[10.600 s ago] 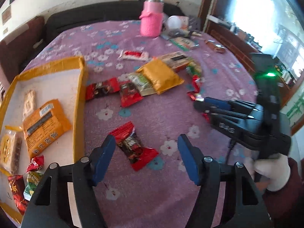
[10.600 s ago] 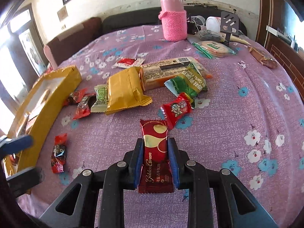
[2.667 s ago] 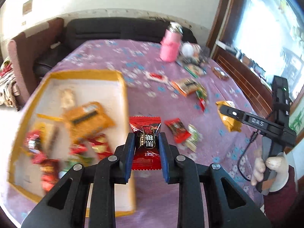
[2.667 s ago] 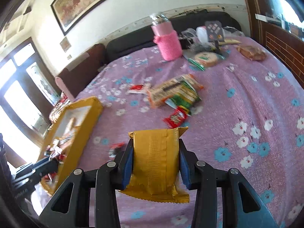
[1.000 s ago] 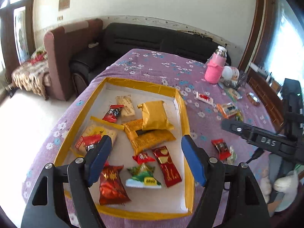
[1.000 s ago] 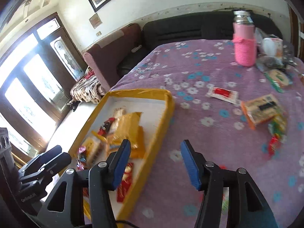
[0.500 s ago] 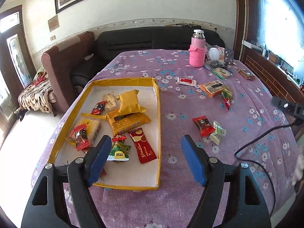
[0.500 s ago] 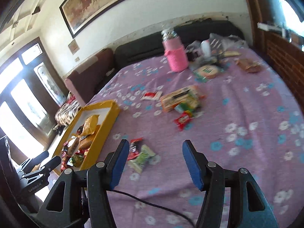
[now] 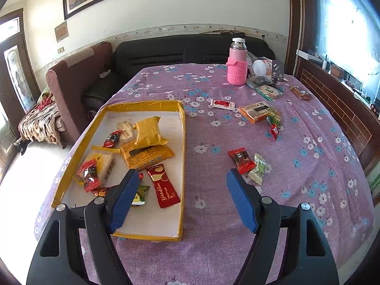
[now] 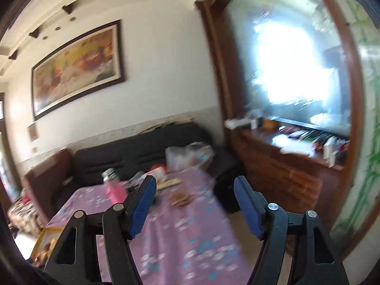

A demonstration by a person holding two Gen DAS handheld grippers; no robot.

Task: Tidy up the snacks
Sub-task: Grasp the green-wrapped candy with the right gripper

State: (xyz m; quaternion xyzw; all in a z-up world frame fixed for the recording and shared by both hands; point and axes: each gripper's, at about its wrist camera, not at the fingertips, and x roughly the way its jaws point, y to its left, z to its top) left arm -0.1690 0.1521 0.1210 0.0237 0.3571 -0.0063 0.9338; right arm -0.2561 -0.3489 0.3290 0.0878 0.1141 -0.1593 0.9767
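The left wrist view looks down on the surface, covered in a purple flowered cloth, and shows the left gripper spread wide with nothing between its blue pads. Its left pad hangs over the near end of the yellow-rimmed tray, which holds a gold packet, an orange packet, a dark red bar and several small red candies. Outside the tray, just right of the gripper, lie a red candy touching a green-white candy. Farther back sit an orange box, a small red sachet and a pink bottle.

The right wrist view is blurred and tilted up toward the wall, the framed painting and the window. The right gripper is likewise spread and empty. Only a corner of the tray appears at lower left; the snacks cannot be made out there.
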